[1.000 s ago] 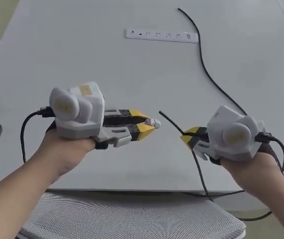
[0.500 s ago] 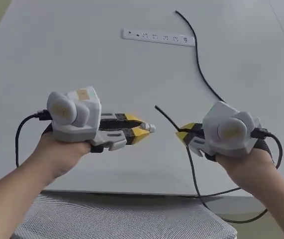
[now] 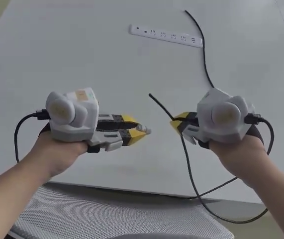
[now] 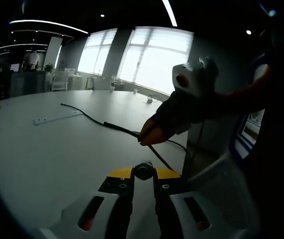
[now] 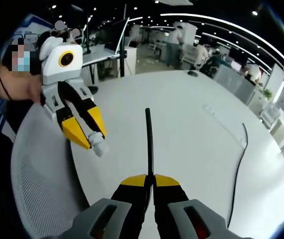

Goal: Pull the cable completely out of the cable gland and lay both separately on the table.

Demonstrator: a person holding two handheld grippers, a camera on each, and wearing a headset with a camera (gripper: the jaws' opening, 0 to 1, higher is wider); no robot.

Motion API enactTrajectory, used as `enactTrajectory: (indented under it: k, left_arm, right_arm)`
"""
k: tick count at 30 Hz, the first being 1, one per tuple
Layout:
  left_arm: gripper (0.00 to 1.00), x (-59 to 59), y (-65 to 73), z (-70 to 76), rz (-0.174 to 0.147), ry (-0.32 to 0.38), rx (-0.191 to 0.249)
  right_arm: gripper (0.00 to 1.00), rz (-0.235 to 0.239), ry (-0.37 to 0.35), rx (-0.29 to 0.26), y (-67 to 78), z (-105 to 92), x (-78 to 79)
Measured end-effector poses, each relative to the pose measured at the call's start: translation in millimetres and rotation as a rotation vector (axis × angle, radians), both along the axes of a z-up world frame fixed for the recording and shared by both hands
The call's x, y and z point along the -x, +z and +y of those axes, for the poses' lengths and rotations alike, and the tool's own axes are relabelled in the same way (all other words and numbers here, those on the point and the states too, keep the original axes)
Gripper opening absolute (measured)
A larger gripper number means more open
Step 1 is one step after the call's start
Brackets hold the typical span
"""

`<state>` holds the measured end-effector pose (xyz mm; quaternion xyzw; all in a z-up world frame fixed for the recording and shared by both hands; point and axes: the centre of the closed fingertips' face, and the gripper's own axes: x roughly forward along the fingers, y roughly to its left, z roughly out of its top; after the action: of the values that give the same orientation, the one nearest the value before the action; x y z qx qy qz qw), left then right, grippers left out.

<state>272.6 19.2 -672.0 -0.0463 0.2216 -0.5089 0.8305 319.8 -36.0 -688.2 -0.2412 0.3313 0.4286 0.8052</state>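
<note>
The left tongs (image 3: 136, 132) pinch the cable gland (image 4: 144, 170), the right tongs (image 3: 177, 124) pinch the cable (image 3: 161, 106), both above the tabletop (image 3: 82, 55). The cable looks pulled out; next, put them down apart.

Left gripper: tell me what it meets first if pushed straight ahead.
Likely the right gripper, shut on the black cable, facing the left gripper and its cable gland; depth is uncertain.
</note>
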Motion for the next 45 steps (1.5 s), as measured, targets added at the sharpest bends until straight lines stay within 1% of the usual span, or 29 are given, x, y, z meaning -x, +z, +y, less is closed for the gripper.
enactTrajectory:
  k: [5, 7, 10, 14, 23, 26, 34, 43, 44, 45]
  left_arm:
    - [0.15, 0.6, -6.4, 8.7, 0.003, 0.013, -0.008]
    - [0.15, 0.6, -9.4, 12.1, 0.006, 0.017, -0.014]
    - [0.15, 1.1, -12.2, 16.6, 0.008, 0.024, -0.016]
    - [0.15, 1.7, -16.3, 22.2, 0.011, 0.033, -0.024]
    - [0.15, 2.4, -25.4, 31.2, 0.028, 0.05, -0.027]
    - [0.15, 3.1, -28.3, 32.5, 0.032, 0.052, -0.029]
    - [0.15, 4.4, -39.3, 36.5, 0.048, 0.048, -0.037]
    - [0.15, 3.4, -55.7, 48.9, 0.065, 0.056, -0.051]
    - [0.15, 3.5, -58.7, 50.8, 0.069, 0.057, -0.056]
    - [0.15, 3.4, -60.6, 52.0, 0.071, 0.059, -0.059]
  right_arm:
    - [0.0, -0.002, 0.032, 0.009, -0.9, 16.3, -10.7]
    - [0.0, 0.0, 0.041, 0.013, -0.6, 22.4, -12.3]
    - [0.0, -0.006, 0.073, 0.024, -2.5, 33.0, -17.1]
    - [0.0, -0.007, 0.105, 0.034, -4.1, 44.6, -20.3]
    - [0.0, 0.004, 0.167, 0.063, -13.3, 67.1, -27.2]
    - [0.0, 0.007, 0.186, 0.087, -18.7, 70.8, -30.9]
    - [0.0, 0.023, 0.217, 0.102, -29.6, 87.8, -37.3]
    - [0.0, 0.036, 0.265, 0.128, -48.6, 111.4, -45.0]
    - [0.0, 0.044, 0.273, 0.122, -50.9, 115.6, -45.5]
    - [0.0, 0.072, 0.267, 0.104, -52.7, 119.7, -43.5]
